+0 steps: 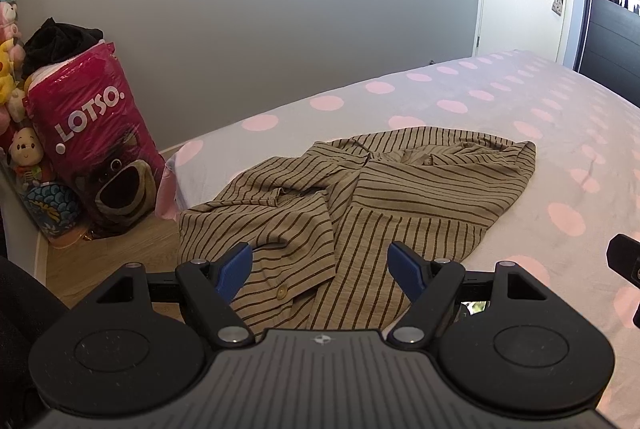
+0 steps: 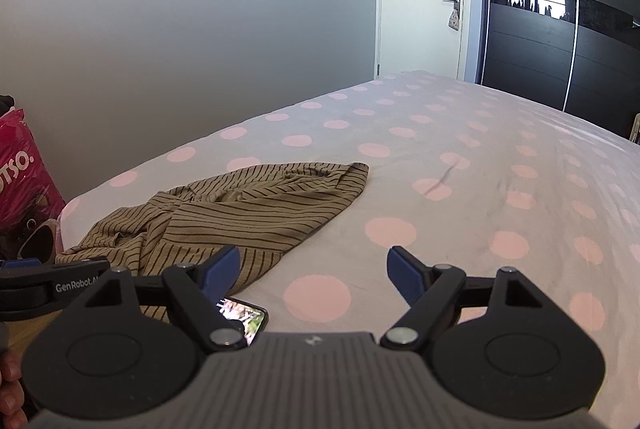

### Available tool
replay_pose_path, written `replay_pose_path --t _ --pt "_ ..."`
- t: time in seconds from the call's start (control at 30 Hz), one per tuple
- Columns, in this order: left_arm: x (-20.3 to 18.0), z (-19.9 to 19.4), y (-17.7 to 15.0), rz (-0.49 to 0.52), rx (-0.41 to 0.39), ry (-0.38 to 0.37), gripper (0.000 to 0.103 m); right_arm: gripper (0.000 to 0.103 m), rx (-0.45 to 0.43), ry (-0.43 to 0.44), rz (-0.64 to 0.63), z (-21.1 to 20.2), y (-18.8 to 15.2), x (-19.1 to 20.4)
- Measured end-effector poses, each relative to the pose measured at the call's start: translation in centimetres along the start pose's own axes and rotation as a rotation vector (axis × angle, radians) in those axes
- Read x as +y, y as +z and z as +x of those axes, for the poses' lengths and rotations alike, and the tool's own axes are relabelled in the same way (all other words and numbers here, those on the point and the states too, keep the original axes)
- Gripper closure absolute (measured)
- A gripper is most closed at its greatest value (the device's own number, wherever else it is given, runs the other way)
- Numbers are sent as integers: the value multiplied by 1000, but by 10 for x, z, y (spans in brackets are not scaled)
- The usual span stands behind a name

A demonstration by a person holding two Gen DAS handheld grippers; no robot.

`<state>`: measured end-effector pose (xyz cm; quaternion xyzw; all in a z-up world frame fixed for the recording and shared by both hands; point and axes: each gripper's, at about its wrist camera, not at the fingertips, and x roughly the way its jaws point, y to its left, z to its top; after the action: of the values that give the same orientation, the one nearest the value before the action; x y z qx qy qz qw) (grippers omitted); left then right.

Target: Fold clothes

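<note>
Tan cloth with thin dark brown stripes, a crumpled button-front shirt [image 1: 352,205], lies bunched on a bed near its front left corner. The bed is covered by a pale sheet printed with large pink dots [image 1: 500,101]. The shirt is unfolded, with its fabric twisted into ridges and one round button showing near the front edge.

From the left wrist view, the left gripper [image 1: 320,271], black with blue fingertip pads [image 1: 236,269], hangs just above the near edge of the shirt. Its two fingers are spread wide apart and hold nothing.

From the right wrist view, the right gripper [image 2: 314,271], of the same black and blue build, hovers over bare sheet to the right of the shirt. Its fingers are also spread wide and empty. Its left pad [image 2: 222,267] overlaps the shirt's edge in the picture. A smartphone with a lit screen [image 2: 246,317] lies on the sheet just beside the shirt, partly hidden under this gripper.

On the wooden floor to the left of the bed stands a bright pink plastic bag printed with a bear's face and the word LOTSO [image 1: 100,137], with soft toys [image 1: 16,101] stacked beside it. A grey wall [image 1: 240,9] rises behind the bed.
</note>
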<state>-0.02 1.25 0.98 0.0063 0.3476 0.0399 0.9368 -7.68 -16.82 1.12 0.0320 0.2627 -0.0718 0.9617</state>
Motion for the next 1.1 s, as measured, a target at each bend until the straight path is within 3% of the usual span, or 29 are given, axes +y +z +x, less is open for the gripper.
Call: replay_pose_path --t 1.1 --pt "-2 0 -2 0 10 -7 29 20 13 1 -10 1 -1 4"
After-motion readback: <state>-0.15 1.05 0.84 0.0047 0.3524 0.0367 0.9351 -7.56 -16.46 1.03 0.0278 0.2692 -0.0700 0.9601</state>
